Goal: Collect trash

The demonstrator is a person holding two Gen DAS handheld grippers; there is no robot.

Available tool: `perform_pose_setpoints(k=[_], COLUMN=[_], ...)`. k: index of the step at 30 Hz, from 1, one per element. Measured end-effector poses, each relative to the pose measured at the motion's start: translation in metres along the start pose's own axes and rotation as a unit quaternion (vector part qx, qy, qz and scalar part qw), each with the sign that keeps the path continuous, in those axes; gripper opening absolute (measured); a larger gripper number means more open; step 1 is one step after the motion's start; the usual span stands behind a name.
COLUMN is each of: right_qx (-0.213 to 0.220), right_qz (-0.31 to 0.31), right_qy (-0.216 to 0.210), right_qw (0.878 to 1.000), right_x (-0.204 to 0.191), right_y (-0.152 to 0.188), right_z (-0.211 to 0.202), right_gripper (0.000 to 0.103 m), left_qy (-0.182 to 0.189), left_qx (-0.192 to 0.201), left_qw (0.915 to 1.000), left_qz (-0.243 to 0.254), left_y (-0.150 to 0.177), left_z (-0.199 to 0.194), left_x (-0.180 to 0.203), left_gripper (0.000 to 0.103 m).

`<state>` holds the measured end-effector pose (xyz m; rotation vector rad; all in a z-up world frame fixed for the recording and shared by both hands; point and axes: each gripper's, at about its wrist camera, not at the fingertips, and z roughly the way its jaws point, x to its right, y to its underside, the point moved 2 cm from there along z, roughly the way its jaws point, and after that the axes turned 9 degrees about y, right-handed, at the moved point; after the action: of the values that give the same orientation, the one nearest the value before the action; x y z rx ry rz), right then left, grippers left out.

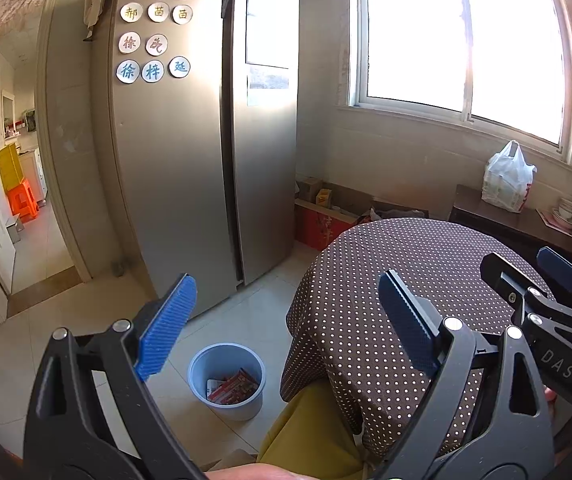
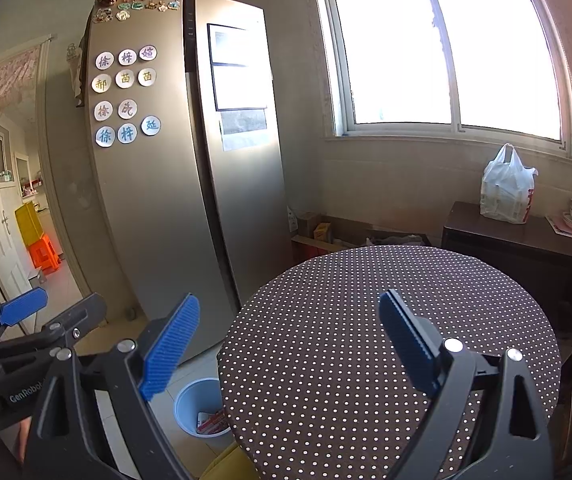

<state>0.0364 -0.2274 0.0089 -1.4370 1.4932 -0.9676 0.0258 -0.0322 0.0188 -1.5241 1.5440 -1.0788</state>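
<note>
The trash (image 1: 233,389), red and white wrappers or packets, lies at the bottom of a pale blue bin (image 1: 227,380) that stands on the tiled floor (image 1: 245,304), just beside the round desk (image 1: 406,280) and in front of the tall steel fridge (image 1: 189,152). From the right wrist view the bin (image 2: 197,408) is partly hidden under the desk's edge, with the wrappers (image 2: 211,424) peeking out. The desk (image 2: 366,340) wears a brown cloth with white dots. The left hand-held gripper (image 1: 286,320) hangs above the bin and the desk's left edge with its blue pads (image 1: 167,326) spread wide and nothing between them; the right hand-held gripper (image 2: 290,340) hovers over the cloth, likewise wide and carrying nothing. Each shows in the other's view: the right one (image 1: 534,280) at the far right, the left one (image 2: 45,312) at the lower left. Below the left gripper a knee in mustard-yellow trousers (image 1: 310,432) pushes against the hanging cloth. Round magnets with characters (image 1: 153,32) dot the fridge's side. Behind the desk a bright window (image 1: 462,40) lights the room, and a white plastic bag (image 1: 508,180) sits on a dark side cabinet (image 1: 518,220) under it, near some bowls (image 1: 566,208). Cardboard boxes (image 1: 322,216) rest on the floor between fridge and cabinet. Through the doorway on the left an orange stool (image 1: 23,200) stands below a yellow crate (image 1: 9,164).
</note>
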Motion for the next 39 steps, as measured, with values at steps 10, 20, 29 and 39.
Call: perform_pose_setpoints(k=[10, 20, 29, 39], right_qx=[0.000, 0.001, 0.001, -0.001], right_qz=[0.000, 0.000, 0.001, 0.005], right_qy=[0.001, 0.001, 0.001, 0.001], right_qw=[1.000, 1.000, 1.000, 1.000], right_x=[0.0005, 0.0015, 0.0010, 0.0021], right_y=[-0.0016, -0.0031, -0.0035, -0.0024], right_z=[-0.0025, -0.0031, -0.0048, -0.0050], right_gripper=[0.090, 0.090, 0.090, 0.090], left_qy=[0.000, 0.001, 0.002, 0.011], left_qx=[0.001, 0.002, 0.003, -0.001], left_qw=[1.0000, 1.0000, 1.0000, 0.9999], left_qz=[0.000, 0.003, 0.004, 0.004], left_y=[0.0004, -0.0002, 0.0004, 0.0018], left_z=[0.0002, -0.0007, -0.0014, -0.0045], left_x=[0.0011, 0.0026, 0.0028, 0.0046], left_gripper=[0.091, 0.091, 0.091, 0.091])
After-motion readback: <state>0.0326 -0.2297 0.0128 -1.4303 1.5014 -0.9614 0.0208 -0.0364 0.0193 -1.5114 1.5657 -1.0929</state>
